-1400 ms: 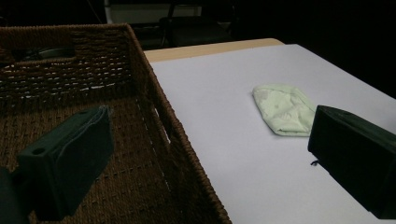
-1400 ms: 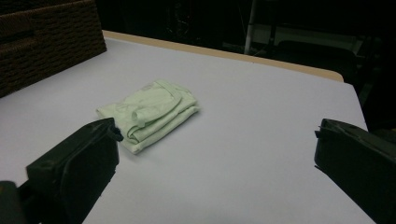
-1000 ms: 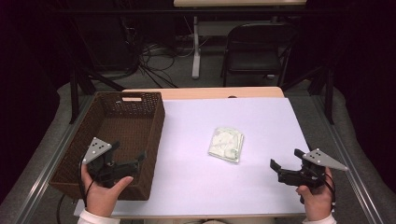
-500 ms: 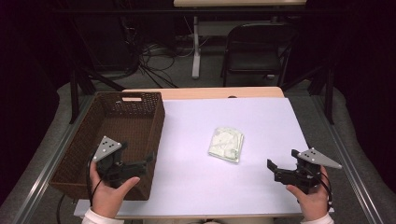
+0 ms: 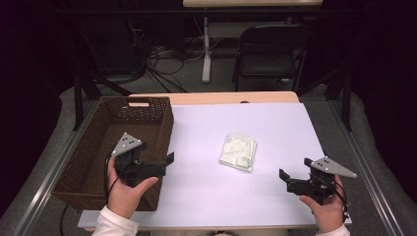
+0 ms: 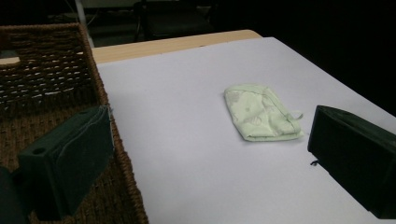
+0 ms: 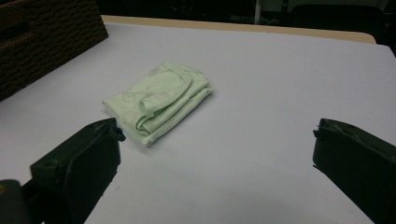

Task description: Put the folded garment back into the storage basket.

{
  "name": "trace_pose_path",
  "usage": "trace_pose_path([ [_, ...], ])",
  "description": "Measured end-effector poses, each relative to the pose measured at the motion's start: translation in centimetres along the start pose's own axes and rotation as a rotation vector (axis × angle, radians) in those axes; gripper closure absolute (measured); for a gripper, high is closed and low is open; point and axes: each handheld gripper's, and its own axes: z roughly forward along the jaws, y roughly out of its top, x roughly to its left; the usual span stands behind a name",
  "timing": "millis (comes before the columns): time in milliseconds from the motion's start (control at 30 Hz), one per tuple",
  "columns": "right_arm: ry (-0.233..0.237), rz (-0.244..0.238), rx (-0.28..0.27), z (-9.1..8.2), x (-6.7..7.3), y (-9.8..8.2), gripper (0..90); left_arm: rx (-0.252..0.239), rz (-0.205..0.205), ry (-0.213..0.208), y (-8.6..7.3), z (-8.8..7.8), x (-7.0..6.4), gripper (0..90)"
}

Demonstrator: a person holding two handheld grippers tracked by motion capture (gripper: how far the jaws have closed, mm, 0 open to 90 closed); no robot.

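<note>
A folded pale green cloth (image 5: pixel 238 152) lies flat near the middle of the white table top (image 5: pixel 275 123). A brown wicker basket (image 5: pixel 98 147) stands at the left, with nothing showing inside it. My left gripper (image 5: pixel 166 163) hangs over the basket's right wall, open, and points toward the cloth. In the left gripper view the cloth (image 6: pixel 261 112) lies ahead between the wide-apart jaws, beside the basket (image 6: pixel 46 84). My right gripper (image 5: pixel 295 169) is open at the front right, low over the table. In the right gripper view the cloth (image 7: pixel 159 100) lies ahead and to the left.
The basket's corner (image 7: pixel 46 42) is at the far left in the right gripper view. A bare wooden strip (image 5: pixel 216 97) runs along the table's far edge. A dark chair (image 5: pixel 270 49) and cables stand on the floor behind. Metal rails border both sides.
My left gripper has moved right from inside the basket to its right wall and turned toward the cloth. The right gripper has drifted slightly down and left. The cloth has not moved.
</note>
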Motion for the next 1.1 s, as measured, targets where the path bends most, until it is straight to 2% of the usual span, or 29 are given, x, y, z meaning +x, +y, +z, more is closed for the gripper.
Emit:
trace_pose_path([
  [333, -0.019, 0.021, 0.011, 0.2, -0.2, -0.1, 1.9, 0.029, 0.038, -0.032, 1.8, 2.0, -1.6, 0.6],
  [367, -0.033, 0.02, 0.001, 0.3, -0.2, -0.2, 1.9, 0.035, 0.044, -0.034, 2.0, 2.2, -1.7, 0.6],
  [567, -0.025, 0.016, 0.012, 0.3, -0.4, -0.2, 2.1, 0.056, 0.057, -0.052, 3.0, 3.3, -2.7, 0.8],
  [800, -0.024, 0.025, 0.007, 0.3, -0.4, -0.2, 2.2, 0.068, 0.024, -0.119, 3.9, 4.8, -3.5, 0.8],
  [1100, -0.022, 0.025, 0.013, 0.3, -0.6, -0.2, 2.3, 0.076, 0.05, -0.116, 5.4, 6.3, -5.0, 1.2],
])
